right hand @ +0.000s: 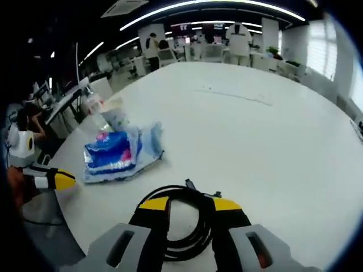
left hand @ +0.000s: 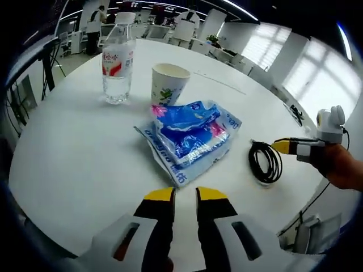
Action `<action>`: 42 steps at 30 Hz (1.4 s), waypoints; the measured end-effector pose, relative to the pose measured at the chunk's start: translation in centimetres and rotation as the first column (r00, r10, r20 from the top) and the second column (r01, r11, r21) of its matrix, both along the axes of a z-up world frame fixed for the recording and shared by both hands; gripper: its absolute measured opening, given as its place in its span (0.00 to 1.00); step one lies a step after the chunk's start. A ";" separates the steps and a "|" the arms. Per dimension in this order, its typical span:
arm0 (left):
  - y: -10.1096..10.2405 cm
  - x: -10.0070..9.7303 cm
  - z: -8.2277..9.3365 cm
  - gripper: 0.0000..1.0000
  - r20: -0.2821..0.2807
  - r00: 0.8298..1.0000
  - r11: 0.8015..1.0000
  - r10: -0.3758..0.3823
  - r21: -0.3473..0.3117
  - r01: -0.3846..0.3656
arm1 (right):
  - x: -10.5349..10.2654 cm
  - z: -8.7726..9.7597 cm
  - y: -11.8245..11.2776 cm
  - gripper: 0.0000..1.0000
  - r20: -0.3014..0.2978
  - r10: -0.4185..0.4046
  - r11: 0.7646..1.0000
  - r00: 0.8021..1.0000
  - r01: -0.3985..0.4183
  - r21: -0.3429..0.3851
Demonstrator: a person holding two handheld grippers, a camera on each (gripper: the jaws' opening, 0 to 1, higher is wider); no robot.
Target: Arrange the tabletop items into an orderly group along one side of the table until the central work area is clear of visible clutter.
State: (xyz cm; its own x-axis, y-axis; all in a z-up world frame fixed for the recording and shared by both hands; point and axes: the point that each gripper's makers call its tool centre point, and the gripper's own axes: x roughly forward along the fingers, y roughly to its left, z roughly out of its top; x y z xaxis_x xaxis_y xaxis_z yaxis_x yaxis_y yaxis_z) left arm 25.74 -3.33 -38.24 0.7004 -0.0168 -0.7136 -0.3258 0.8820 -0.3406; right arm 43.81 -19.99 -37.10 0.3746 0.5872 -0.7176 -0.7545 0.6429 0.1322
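**Spotter:** Where do things sit, and what worries you?

**Operator:** In the right gripper view my right gripper [right hand: 190, 207] straddles the coiled black cable [right hand: 187, 221], jaws parted around the coil and not clamped on it. I judge the risk is a partial grab: if I catch one loop, the coil unspools and drags across the white round table [right hand: 255, 130]. The blue-and-white plastic packet [right hand: 116, 153] lies near, at about ten o'clock from the cable.

**Spotter:** And the left?

**Operator:** My left gripper [left hand: 184, 198] holds nothing; its jaws show a narrow gap and hover just short of the packet [left hand: 190, 139]. The packet looks soft and crumpled, so I think it could slip or slide into the paper cup [left hand: 168, 84] at twelve o'clock. The water bottle [left hand: 118, 62], at eleven o'clock, stands upright and could topple if nudged.

**Spotter:** Room to move?

**Operator:** The cable [left hand: 265, 162] lies near the table edge at three o'clock in the left gripper view, so a careless pull may drop it off. Open tabletop stretches beyond the cup.
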 end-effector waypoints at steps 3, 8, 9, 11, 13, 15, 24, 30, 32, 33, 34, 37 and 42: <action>1.5 -0.1 0.3 0.13 0.019 0.999 0.999 0.038 -0.003 -0.038 | -1.0 0.4 2.4 0.25 -0.011 0.047 0.999 0.999 -0.046 0.021; 2.5 -0.3 0.2 0.15 0.039 0.996 0.996 0.079 -0.034 -0.078 | -2.8 1.0 6.3 0.24 -0.033 0.097 0.994 0.995 -0.094 0.062; 2.7 -0.1 0.3 0.15 0.048 0.995 0.995 0.088 -0.043 -0.086 | -3.2 0.8 6.8 0.24 -0.038 0.109 0.992 0.993 -0.106 0.062; 2.9 0.0 0.3 0.16 0.055 0.994 0.995 0.090 -0.048 -0.088 | -3.5 0.4 7.8 0.24 -0.048 0.125 0.991 0.991 -0.122 0.059; 2.6 0.4 0.7 0.16 0.071 0.993 0.994 0.093 -0.055 -0.090 | -3.7 0.1 8.7 0.24 -0.055 0.138 0.989 0.989 -0.135 0.053; 2.9 0.9 0.8 0.16 0.086 0.992 0.995 0.087 -0.055 -0.082 | -4.0 -0.1 9.6 0.24 -0.063 0.147 0.989 0.987 -0.144 0.044; 2.4 2.9 1.0 0.15 0.125 0.992 0.998 0.026 -0.052 -0.020 | -3.4 -0.6 11.6 0.23 -0.075 0.160 0.987 0.984 -0.161 -0.005; 3.2 4.3 1.0 0.15 0.137 0.990 0.998 0.036 -0.062 -0.027 | -2.4 -1.5 12.9 0.21 -0.076 0.168 0.985 0.983 -0.171 -0.035; 3.4 4.4 0.9 0.15 0.133 0.990 0.998 0.034 -0.052 -0.027 | -2.7 -1.3 13.2 0.21 -0.079 0.171 0.984 0.982 -0.175 -0.044; 3.4 4.4 0.7 0.15 0.131 0.991 0.998 0.032 -0.049 -0.026 | -2.8 -1.2 13.3 0.20 -0.079 0.173 0.983 0.982 -0.177 -0.046; 3.6 4.3 0.5 0.15 0.126 0.991 0.998 0.033 -0.048 -0.027 | -2.9 -1.3 13.5 0.19 -0.080 0.175 0.982 0.981 -0.180 -0.053; 3.8 4.6 0.1 0.14 0.122 0.991 0.997 0.048 -0.073 -0.040 | -1.9 -2.2 13.9 0.15 -0.078 0.173 0.982 0.982 -0.178 -0.063; 3.5 5.1 -0.2 0.09 0.119 0.993 0.998 0.021 -0.062 -0.014 | -2.8 -2.5 14.2 0.11 -0.108 0.161 0.983 0.981 -0.169 -0.072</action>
State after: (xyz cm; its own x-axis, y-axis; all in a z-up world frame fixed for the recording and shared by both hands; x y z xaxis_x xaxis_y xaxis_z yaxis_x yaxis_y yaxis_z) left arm 30.86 0.13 -38.47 0.7811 -0.0446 -0.6228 -0.2948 0.8529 -0.4308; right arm 40.96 -5.80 -39.62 0.2004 0.5734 -0.7944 -0.8365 0.5223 0.1659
